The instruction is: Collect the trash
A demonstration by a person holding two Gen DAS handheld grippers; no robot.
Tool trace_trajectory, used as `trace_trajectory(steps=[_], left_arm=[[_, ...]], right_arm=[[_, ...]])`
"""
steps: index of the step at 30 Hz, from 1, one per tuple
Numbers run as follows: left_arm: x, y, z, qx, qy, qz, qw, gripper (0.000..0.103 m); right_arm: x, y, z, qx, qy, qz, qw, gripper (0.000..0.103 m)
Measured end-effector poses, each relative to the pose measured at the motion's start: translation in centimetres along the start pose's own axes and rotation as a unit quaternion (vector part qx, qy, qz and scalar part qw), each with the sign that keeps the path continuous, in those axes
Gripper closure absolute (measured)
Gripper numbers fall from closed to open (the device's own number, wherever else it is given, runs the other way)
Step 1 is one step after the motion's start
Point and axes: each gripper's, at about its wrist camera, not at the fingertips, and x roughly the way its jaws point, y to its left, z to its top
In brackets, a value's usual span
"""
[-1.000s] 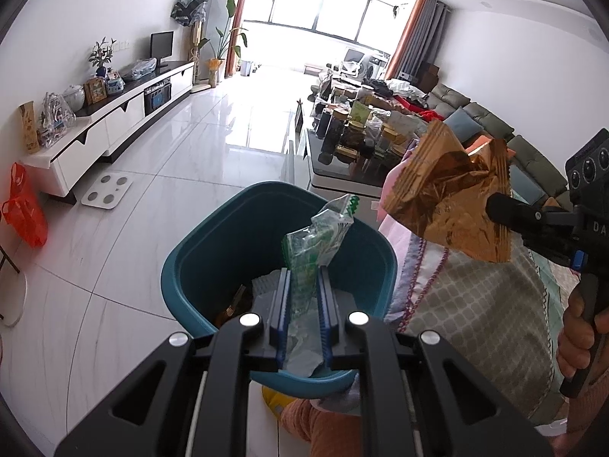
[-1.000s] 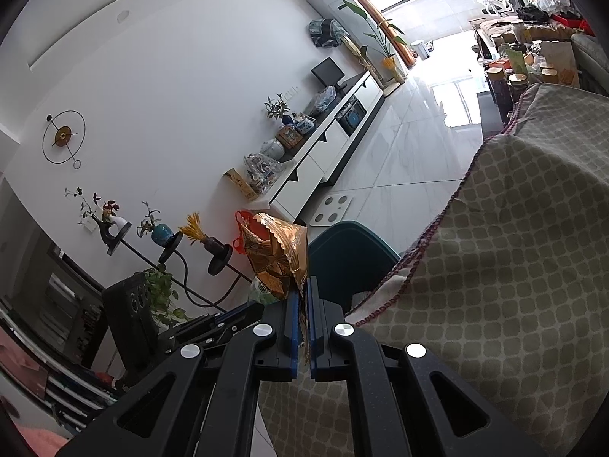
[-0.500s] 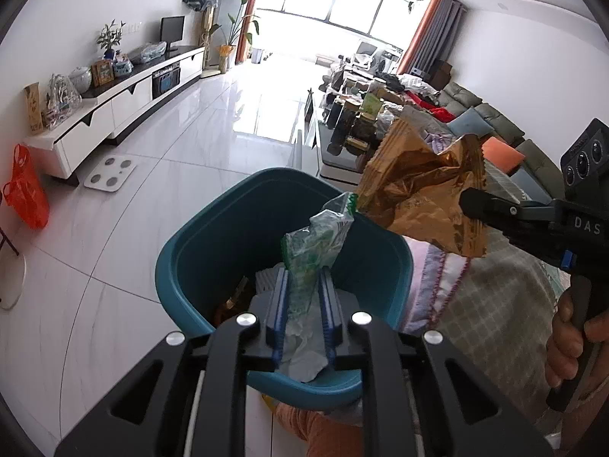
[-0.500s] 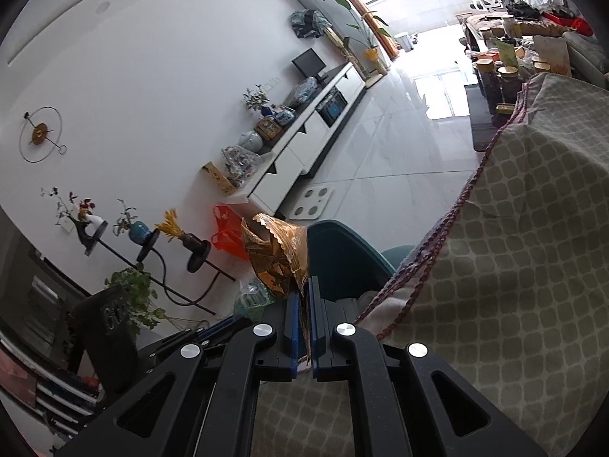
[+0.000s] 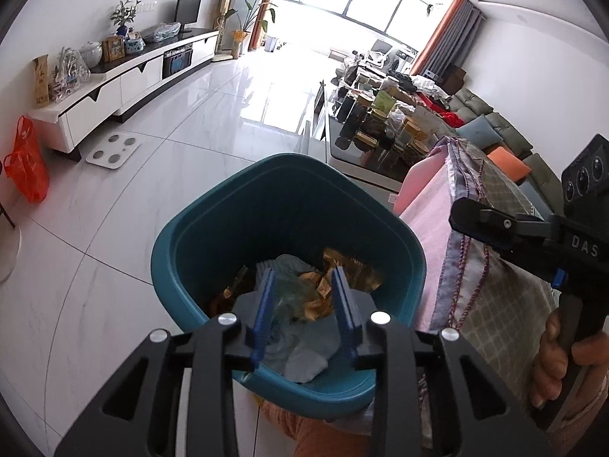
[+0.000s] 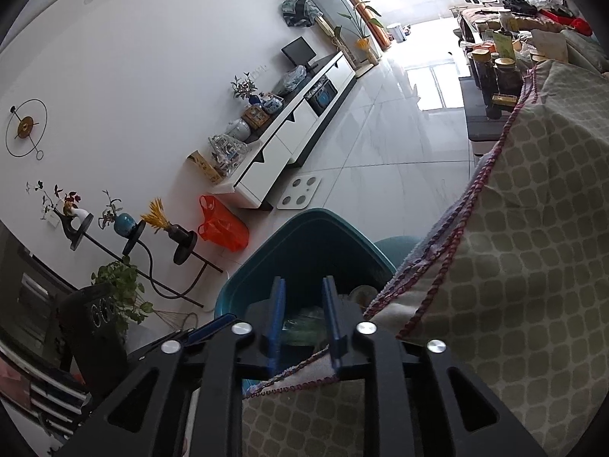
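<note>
A teal trash bin (image 5: 228,228) stands on the white tile floor beside a cloth-covered table. My left gripper (image 5: 304,278) is open and empty right above the bin. Inside lie a golden foil wrapper (image 5: 354,270), a clear green wrapper (image 5: 293,293) and grey paper (image 5: 304,354). My right gripper (image 6: 302,289) is open and empty over the bin's edge (image 6: 304,217), and its body shows at the right of the left wrist view (image 5: 533,236). The green wrapper shows between its fingers (image 6: 304,323).
A checked tablecloth (image 6: 514,266) with pink trim covers the table at right. A low coffee table (image 5: 380,129) crowded with jars stands beyond the bin. A white TV cabinet (image 5: 114,83), a floor scale (image 5: 112,148) and an orange bag (image 5: 26,163) are at left.
Both grippers opened. The green wrapper dropped from the left one and the golden foil wrapper dropped from the right one; both now lie in the bin.
</note>
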Motion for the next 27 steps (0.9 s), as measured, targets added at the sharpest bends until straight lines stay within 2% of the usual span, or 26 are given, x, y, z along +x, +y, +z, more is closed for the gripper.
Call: trace_trajectory(steps=[4,6,11,13,14,19,25,27], left_arm=[[-0.7,-0.5,0.0,0.003,-0.011,-0.011,0.9999,0.071],[-1.2,-0.9,-0.1,0.009,-0.02,-0.019,0.9996,0.067],[-3.5,-3.0,-0.4,0.035,-0.056,-0.05,0.9965,0.055],[-4.5,-4.2,-0.6,0.05,-0.073,-0.065,0.994,0.041],[-5.0,-4.9,-0.8,0.057,-0.082,-0.074,0.9923,0.038],[-6.8,-8.3,-1.8,0.087,-0.119,-0.106,0.9834,0.006],[-7.3,-12.5,-3.5,0.113,-0.147,-0.123,0.9749,0.004],[-7.2,-14.3,-4.2,0.129,-0.157,-0.121,0.9715,0.004]], right_arm=[[-0.8,0.0,-0.1,-0.004,-0.003,0.005,1.0,0.081],[-1.5,0.0,-0.1,-0.011,-0.007,0.005,1.0,0.08],[-4.7,0.6,-1.0,-0.044,-0.034,0.0,0.998,0.054],[-6.6,0.8,-1.6,-0.059,-0.051,-0.008,0.997,0.044],[-7.4,0.8,-1.9,-0.065,-0.06,-0.011,0.996,0.042],[-12.4,0.1,-4.0,-0.084,-0.112,-0.044,0.989,0.022],[-17.9,-1.1,-6.9,-0.082,-0.178,-0.104,0.975,0.003],[-19.6,-1.5,-8.1,-0.081,-0.201,-0.137,0.966,0.003]])
